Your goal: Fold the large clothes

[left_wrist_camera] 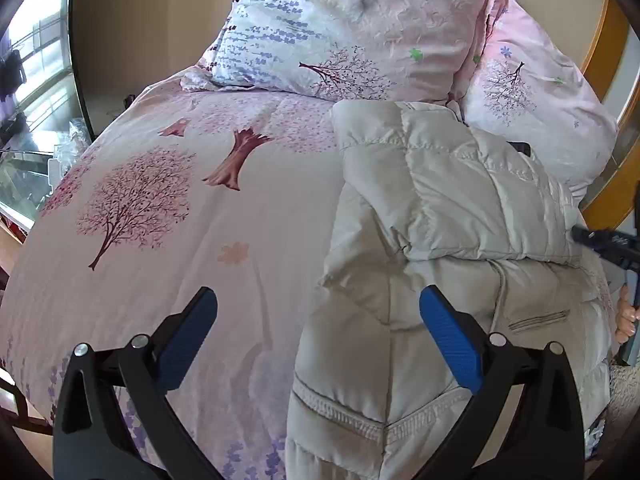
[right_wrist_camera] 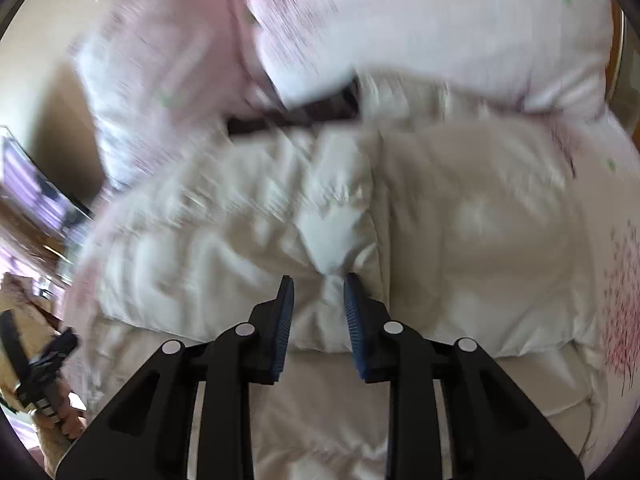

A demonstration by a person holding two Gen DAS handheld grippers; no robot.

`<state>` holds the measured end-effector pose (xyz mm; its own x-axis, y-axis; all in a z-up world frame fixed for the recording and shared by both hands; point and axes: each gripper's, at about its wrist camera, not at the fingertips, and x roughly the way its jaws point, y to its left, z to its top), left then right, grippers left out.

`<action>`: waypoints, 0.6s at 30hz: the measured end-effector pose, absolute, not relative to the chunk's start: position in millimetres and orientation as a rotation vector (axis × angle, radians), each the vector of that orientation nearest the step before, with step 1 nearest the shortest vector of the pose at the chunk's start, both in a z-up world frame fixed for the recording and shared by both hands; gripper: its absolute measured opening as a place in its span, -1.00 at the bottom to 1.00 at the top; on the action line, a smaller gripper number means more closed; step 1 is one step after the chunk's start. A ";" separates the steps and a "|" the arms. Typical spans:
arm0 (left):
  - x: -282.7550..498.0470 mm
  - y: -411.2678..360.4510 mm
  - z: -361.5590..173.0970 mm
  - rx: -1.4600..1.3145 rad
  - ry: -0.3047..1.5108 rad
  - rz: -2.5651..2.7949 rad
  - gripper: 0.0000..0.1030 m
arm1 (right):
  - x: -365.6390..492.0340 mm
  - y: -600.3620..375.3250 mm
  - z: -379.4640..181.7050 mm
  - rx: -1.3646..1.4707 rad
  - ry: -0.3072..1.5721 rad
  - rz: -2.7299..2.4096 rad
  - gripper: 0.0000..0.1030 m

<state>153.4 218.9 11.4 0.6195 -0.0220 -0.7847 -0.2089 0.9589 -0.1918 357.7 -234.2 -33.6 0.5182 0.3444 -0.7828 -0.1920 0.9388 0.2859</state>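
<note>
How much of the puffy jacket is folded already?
Partly. The jacket lies on the bedspread below the pillows, with one padded part already flapped over the rest. Right now the left gripper hangs wide open over its near edge, holding nothing. The right gripper has a pinch of jacket fabric between its narrow jaws; blur hides whether it is clamped. It is still long and needs more folds.

A pale beige quilted puffer jacket (left_wrist_camera: pixel 440 208) lies on the bed near its right edge, close below the pillows. It is partly folded: one padded layer is turned over the rest, forming a thick ridge across the middle. Stitched seams, a ribbed hem and a slit pocket show on its lower part, which hangs toward the bed's near edge.
</note>
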 end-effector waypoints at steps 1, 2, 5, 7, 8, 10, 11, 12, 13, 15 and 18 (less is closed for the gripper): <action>152.8 219.2 10.9 -0.275 0.899 0.115 0.97 | 364.8 -232.3 -44.0 0.174 1.024 0.307 -0.67; 151.9 219.3 10.9 -0.274 0.896 0.116 0.97 | 370.0 -232.8 -51.9 0.190 1.050 0.303 -0.68; 143.2 219.8 13.4 -0.288 0.832 0.081 0.97 | 373.8 -236.4 -58.2 0.232 1.087 0.294 -0.68; 138.8 219.7 14.6 -0.284 0.825 0.074 0.97 | 372.6 -238.1 -59.7 0.243 1.099 0.289 -0.68; 138.5 219.8 14.4 -0.281 0.837 0.063 0.97 | 371.5 -238.5 -60.1 0.242 1.102 0.292 -0.68; 136.8 221.6 11.7 -0.293 0.870 0.048 0.97 | 372.4 -241.1 -58.1 0.260 1.105 0.304 -0.66; 136.3 223.4 10.6 -0.302 0.876 0.041 0.97 | 368.8 -246.5 -54.1 0.288 1.096 0.328 -0.60; 133.5 225.3 9.2 -0.314 0.880 0.031 0.97 | 367.6 -250.7 -51.3 0.305 1.086 0.345 -0.54; 131.9 226.5 8.6 -0.317 0.879 0.030 0.97 | 362.5 -256.1 -47.2 0.326 1.072 0.372 -0.30; 125.6 228.5 7.8 -0.319 0.863 0.024 0.97 | 345.0 -270.6 -35.8 0.365 1.022 0.406 0.17; 113.0 234.8 7.5 -0.338 0.820 -0.001 0.97 | 311.6 -299.4 -16.1 0.356 0.901 0.415 0.31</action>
